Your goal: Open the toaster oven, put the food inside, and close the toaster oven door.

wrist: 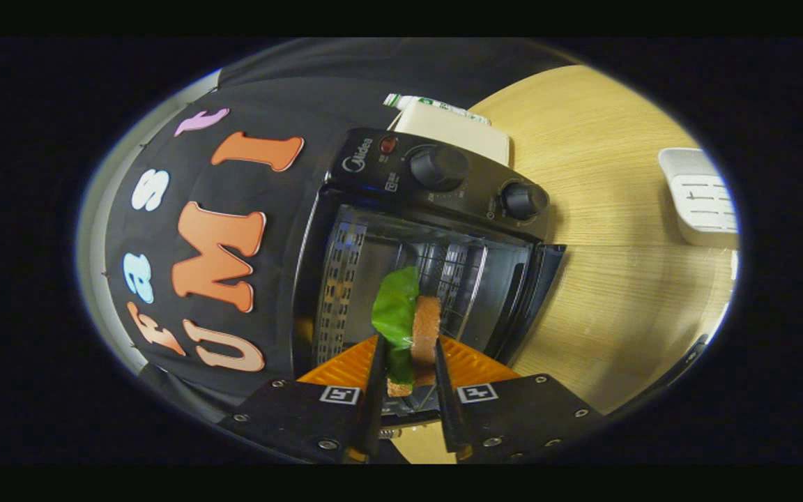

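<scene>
2 fingers (408, 390) pinch green-leafed sandwich (407, 324) before open toaster oven (436, 230).

Pale wood-grain surface (603, 230) carrying all items in view, one seam line running across grain. White slotted box (700, 199) with rounded corners, resting flat on surface, well apart from other items. Cream flat-topped container (459, 131), partly hidden, standing on surface. Green-and-white packet (429, 104) just beyond cream container (touching or merely beside: cannot tell; print too small to read). Black cloth booth wall (283, 104) behind, bordering surface.
</scene>
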Available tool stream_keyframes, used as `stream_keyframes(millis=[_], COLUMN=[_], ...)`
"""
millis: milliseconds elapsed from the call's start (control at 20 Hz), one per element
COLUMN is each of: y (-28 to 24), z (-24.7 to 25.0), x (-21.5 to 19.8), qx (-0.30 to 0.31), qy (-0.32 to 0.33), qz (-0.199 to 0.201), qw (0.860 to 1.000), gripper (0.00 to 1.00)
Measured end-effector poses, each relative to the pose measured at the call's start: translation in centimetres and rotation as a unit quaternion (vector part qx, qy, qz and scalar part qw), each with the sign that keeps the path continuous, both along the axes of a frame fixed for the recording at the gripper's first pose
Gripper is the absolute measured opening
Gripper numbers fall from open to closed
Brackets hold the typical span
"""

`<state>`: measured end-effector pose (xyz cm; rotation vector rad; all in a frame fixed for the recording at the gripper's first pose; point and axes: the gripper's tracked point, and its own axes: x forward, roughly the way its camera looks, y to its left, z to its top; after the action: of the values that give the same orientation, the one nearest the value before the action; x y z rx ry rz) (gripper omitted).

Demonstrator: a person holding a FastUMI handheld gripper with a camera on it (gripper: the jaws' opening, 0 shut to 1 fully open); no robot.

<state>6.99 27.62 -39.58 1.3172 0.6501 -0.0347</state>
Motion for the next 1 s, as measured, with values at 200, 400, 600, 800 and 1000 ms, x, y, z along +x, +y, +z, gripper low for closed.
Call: stream_keyframes(millis=[200,400,600,800,1000], y=[2.1,1.9,0.5,-1.3,-3.7], z=[-1.0,-1.9,-0.6,1.8,2.4], x=[-0.4,-1.6,-4.1,-7.1,-10.8], qx=[0.006,-0.028,-0.076,-0.141,-0.244], qy=[0.025,0.044,0.032,0.001,-0.028], qz=[0.026,0.042,0.074,0.118,0.178], qw=[0.999,0.998,0.994,0.983,0.953], gripper=[0.61,0.87,0.98,0.98,0.98])
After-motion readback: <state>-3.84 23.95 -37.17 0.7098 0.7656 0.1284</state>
